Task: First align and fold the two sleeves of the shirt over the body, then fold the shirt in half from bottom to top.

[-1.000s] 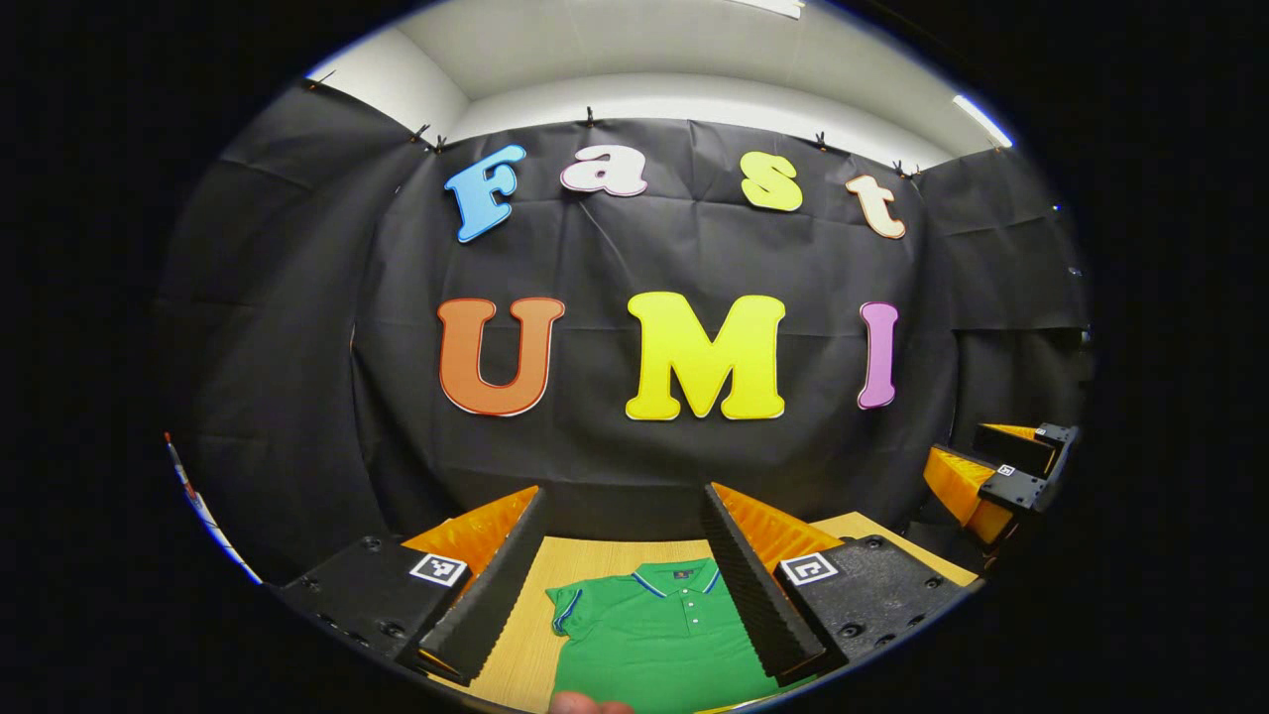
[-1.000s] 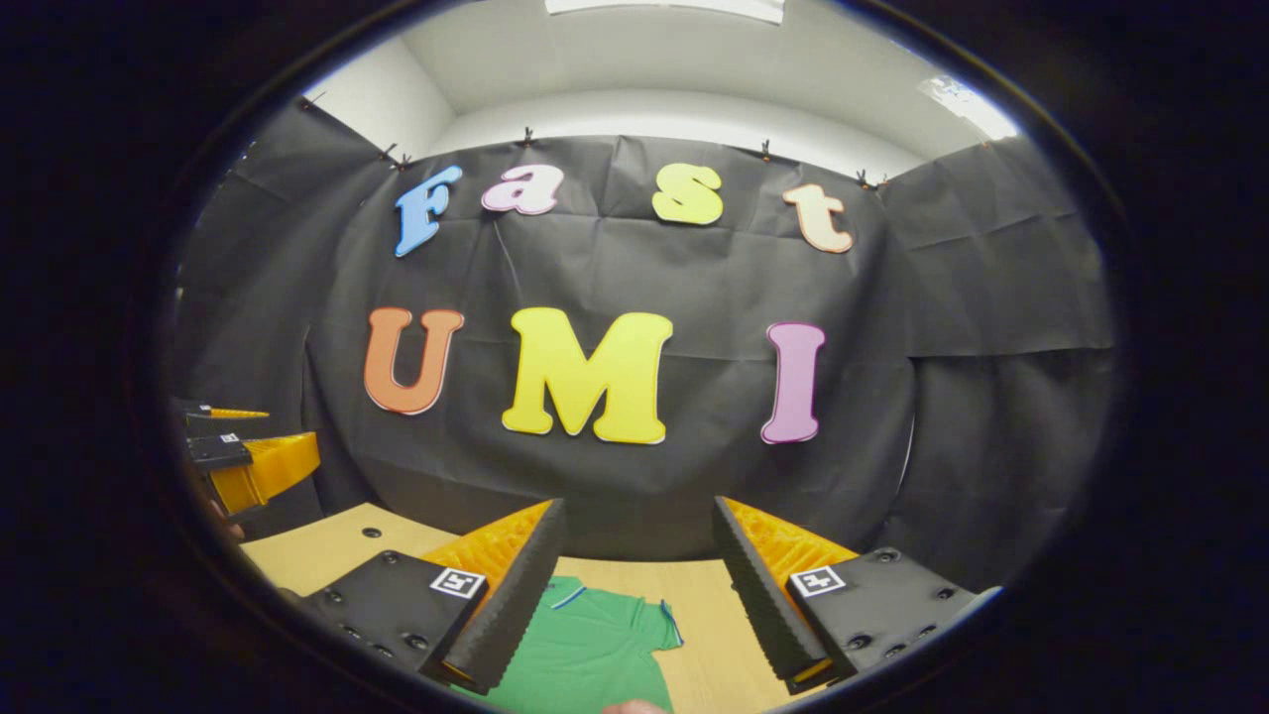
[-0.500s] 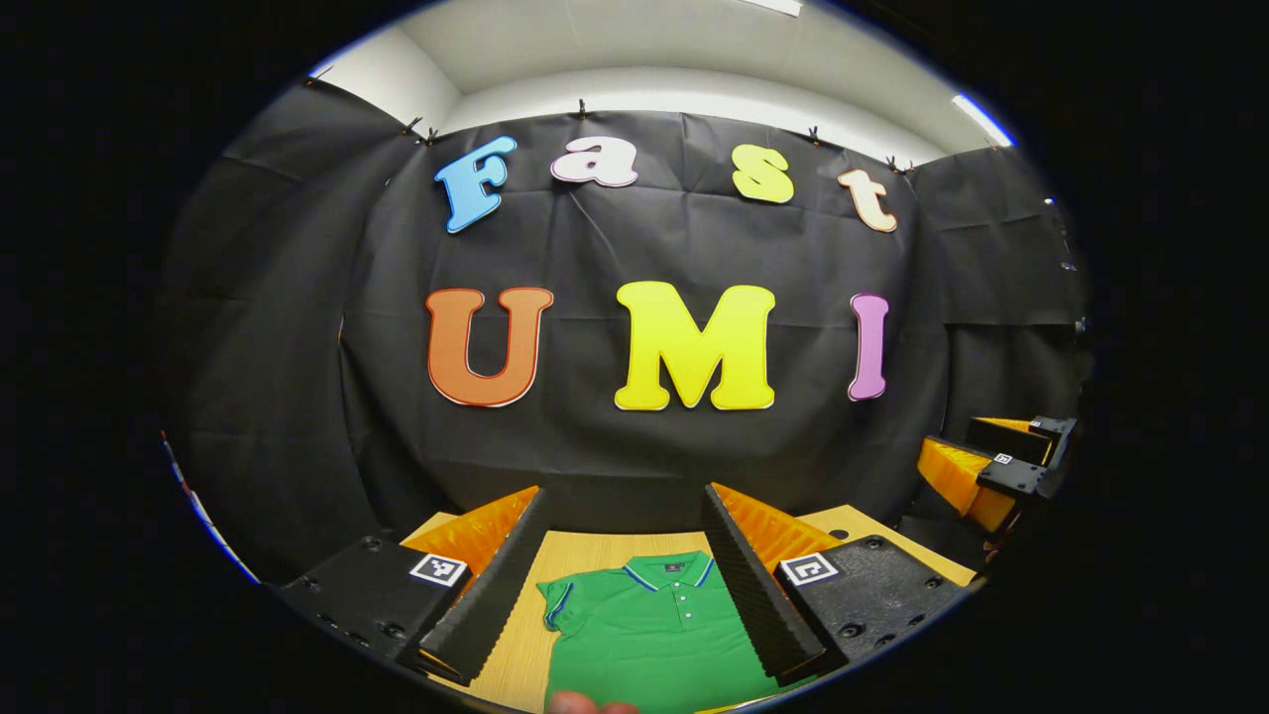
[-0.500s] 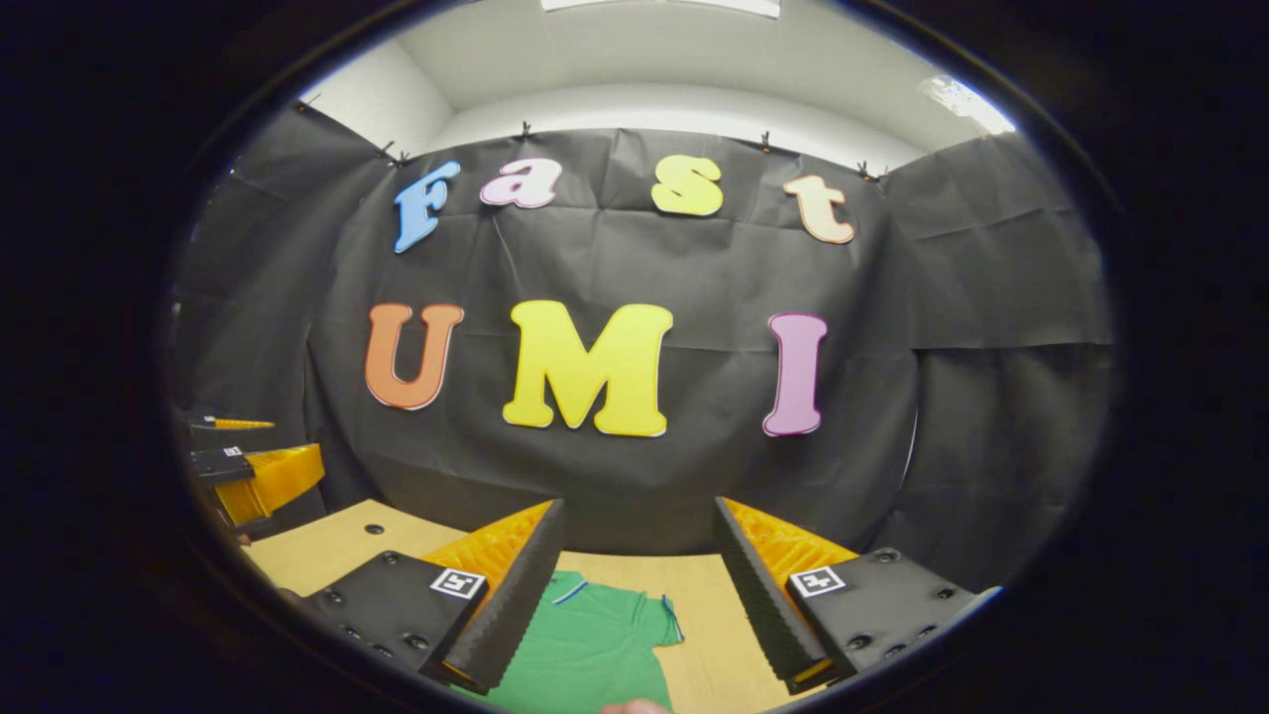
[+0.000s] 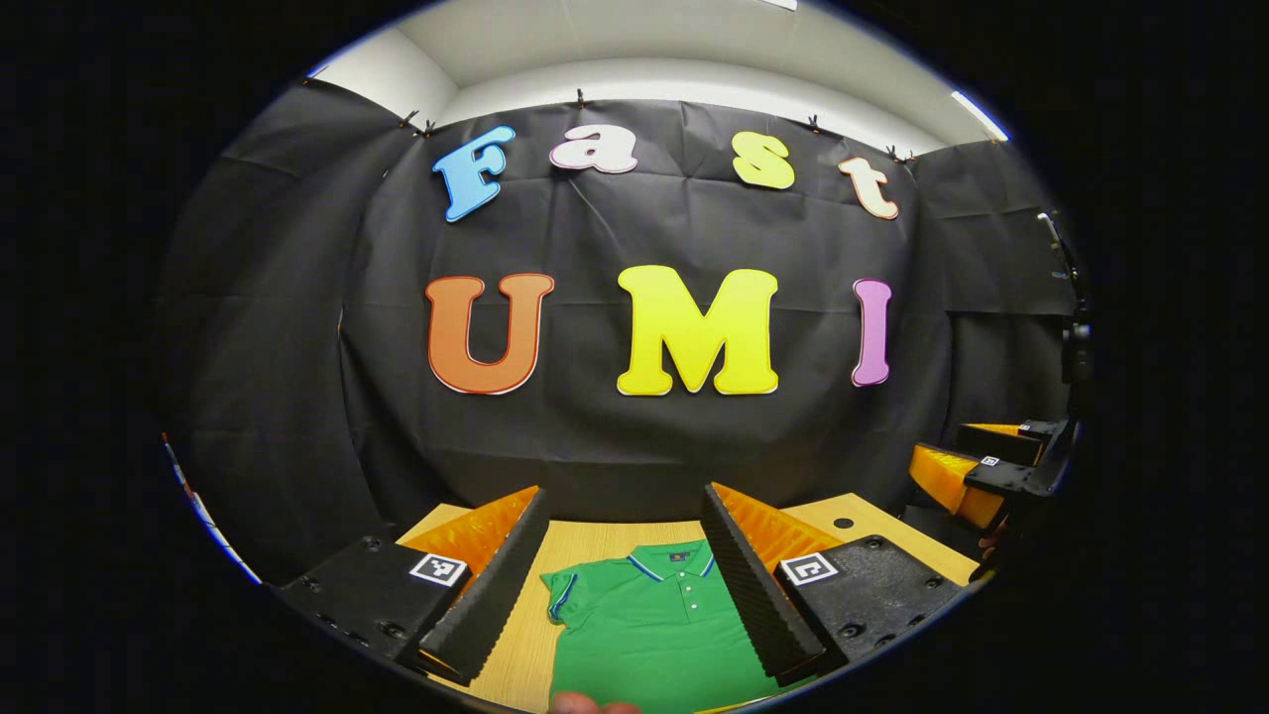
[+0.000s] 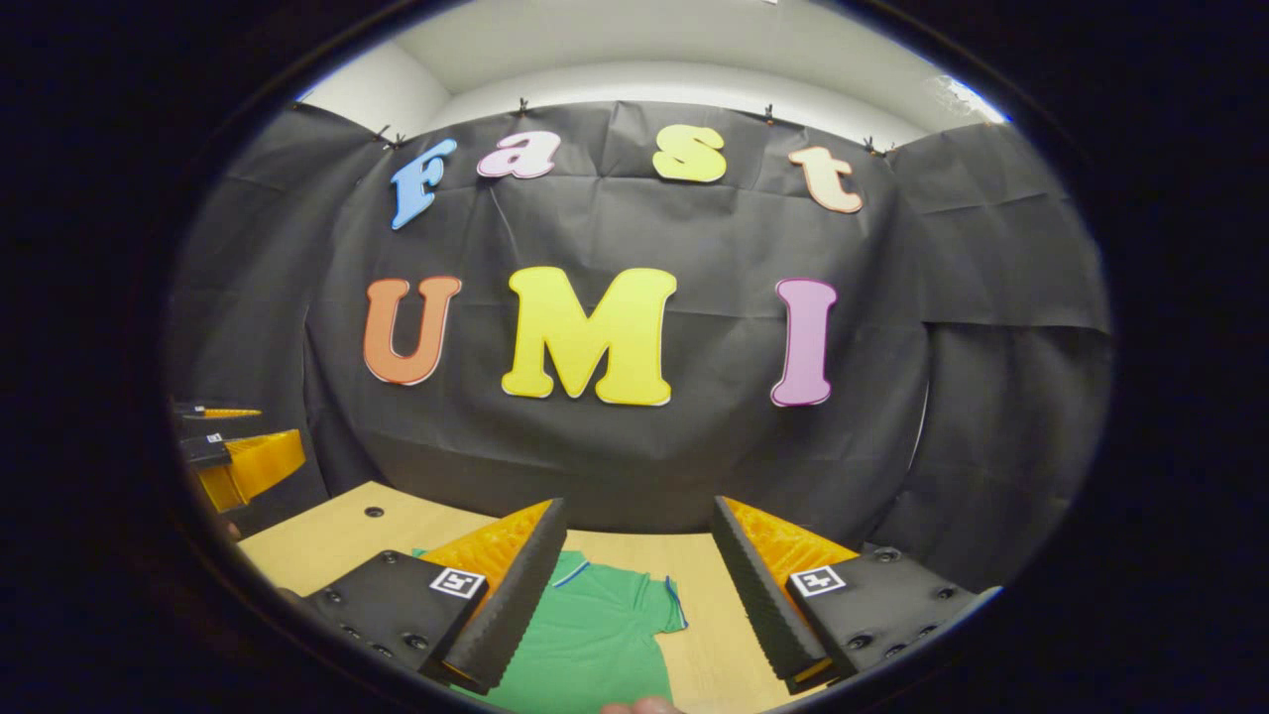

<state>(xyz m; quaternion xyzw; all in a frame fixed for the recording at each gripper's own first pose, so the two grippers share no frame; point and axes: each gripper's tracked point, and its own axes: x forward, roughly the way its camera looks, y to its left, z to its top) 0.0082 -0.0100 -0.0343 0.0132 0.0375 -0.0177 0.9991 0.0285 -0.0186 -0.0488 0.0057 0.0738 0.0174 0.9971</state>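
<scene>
We see a green polo shirt [image 5: 649, 630] lying flat and face up on the counter [image 5: 595, 540], its collar toward 12 o'clock and its body running down toward 6 o'clock. The collar and sleeve cuffs carry thin blue-and-white trim, and a short placket with small pale buttons runs down from the collar. One short sleeve [image 5: 563, 600] spreads out at 9 o'clock in the left gripper view; the other sleeve [image 6: 662, 605] spreads out at 3 o'clock in the right gripper view. Neither sleeve is folded over the body yet.
</scene>
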